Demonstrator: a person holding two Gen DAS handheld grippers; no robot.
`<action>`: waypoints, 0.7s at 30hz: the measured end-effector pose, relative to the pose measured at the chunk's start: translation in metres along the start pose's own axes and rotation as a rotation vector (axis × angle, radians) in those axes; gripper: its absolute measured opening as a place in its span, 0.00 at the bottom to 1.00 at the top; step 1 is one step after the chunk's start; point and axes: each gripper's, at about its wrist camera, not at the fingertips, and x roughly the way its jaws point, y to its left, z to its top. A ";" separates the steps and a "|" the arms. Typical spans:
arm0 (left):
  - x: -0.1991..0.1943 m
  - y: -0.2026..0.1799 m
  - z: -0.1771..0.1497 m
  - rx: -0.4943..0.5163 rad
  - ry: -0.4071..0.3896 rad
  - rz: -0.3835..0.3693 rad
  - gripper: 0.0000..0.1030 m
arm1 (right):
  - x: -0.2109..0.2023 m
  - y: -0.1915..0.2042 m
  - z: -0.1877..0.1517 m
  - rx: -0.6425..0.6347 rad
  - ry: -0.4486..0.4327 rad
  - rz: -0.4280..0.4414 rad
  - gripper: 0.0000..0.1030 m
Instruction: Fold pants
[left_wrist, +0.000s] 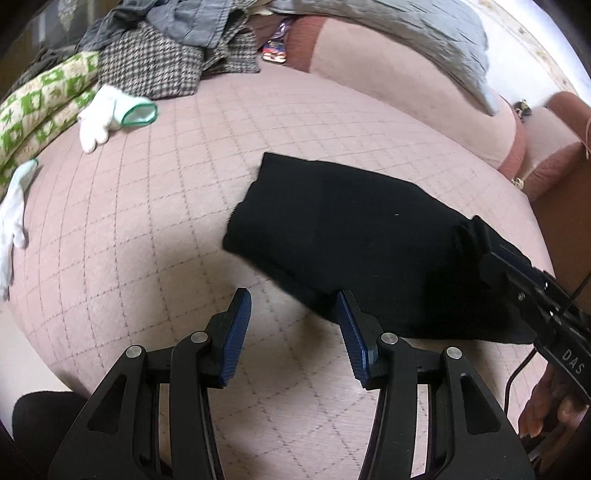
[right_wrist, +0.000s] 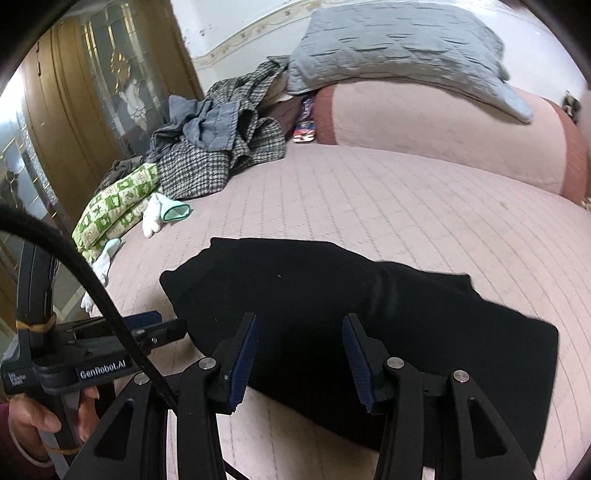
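Observation:
The black pants (left_wrist: 351, 236) lie folded into a compact rectangle on the pink quilted bed cover (left_wrist: 147, 221); they also show in the right wrist view (right_wrist: 332, 295). My left gripper (left_wrist: 293, 306) is open and empty, just at the near left edge of the pants. My right gripper (right_wrist: 299, 332) is open, hovering over the near edge of the folded pants with nothing between its pads. The right gripper's body shows in the left wrist view (left_wrist: 524, 280) at the pants' right end. The left gripper shows in the right wrist view (right_wrist: 155, 328) beside the pants' left edge.
A pile of clothes (right_wrist: 221, 147) and a green patterned cloth (right_wrist: 114, 206) lie at the far left of the bed, with white gloves (left_wrist: 107, 114) near them. A grey pillow (right_wrist: 399, 48) rests on a pink bolster (right_wrist: 443, 133) at the head.

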 end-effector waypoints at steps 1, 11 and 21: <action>0.002 0.002 -0.001 -0.007 0.003 0.006 0.46 | 0.003 0.002 0.001 -0.011 0.003 0.003 0.44; 0.012 0.010 -0.002 -0.015 0.016 0.046 0.46 | 0.045 0.022 0.032 -0.112 0.041 0.036 0.44; 0.019 0.013 0.003 -0.002 0.003 0.041 0.47 | 0.083 0.037 0.055 -0.198 0.088 0.005 0.44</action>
